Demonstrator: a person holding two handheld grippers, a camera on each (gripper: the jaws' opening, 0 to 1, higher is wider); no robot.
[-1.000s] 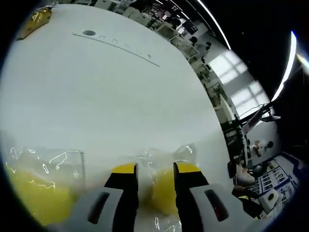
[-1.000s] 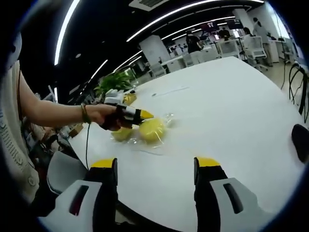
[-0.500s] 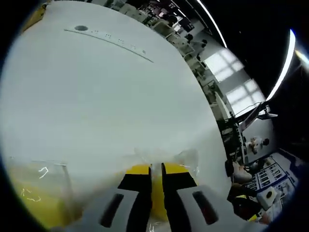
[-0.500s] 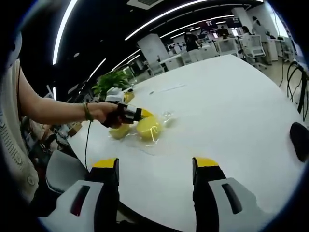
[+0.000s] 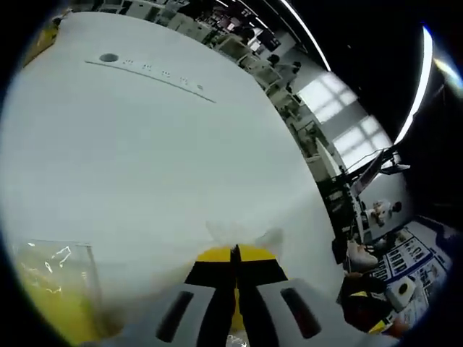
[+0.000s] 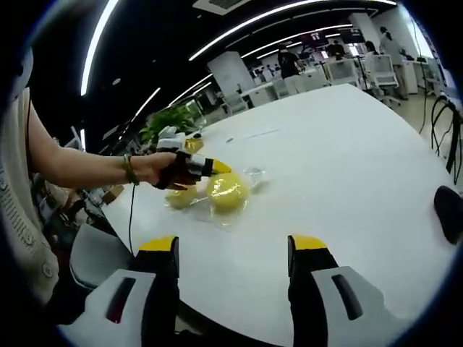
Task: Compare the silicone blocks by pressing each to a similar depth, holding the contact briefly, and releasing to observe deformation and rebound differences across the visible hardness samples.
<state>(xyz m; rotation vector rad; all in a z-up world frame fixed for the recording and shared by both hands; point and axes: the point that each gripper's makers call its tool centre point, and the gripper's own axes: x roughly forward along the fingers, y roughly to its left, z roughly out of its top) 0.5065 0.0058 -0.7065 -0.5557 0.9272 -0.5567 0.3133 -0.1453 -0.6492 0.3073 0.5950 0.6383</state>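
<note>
Left gripper [image 5: 235, 254] closed, seemingly on bagged block [image 6: 227, 192], white table [image 6: 347, 152].

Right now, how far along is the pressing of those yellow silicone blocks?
Done: cannot tell from the blocks. In hand: the left gripper, jaws together, sits over the larger yellow block in its clear wrap on the white table. Left: the smaller yellow block beside it; the right gripper hangs open, well short of both.

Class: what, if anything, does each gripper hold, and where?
Right gripper open, holding nothing. Left gripper has its jaws shut at the wrapped yellow block; whether they pinch its clear wrap cannot be told.
</note>
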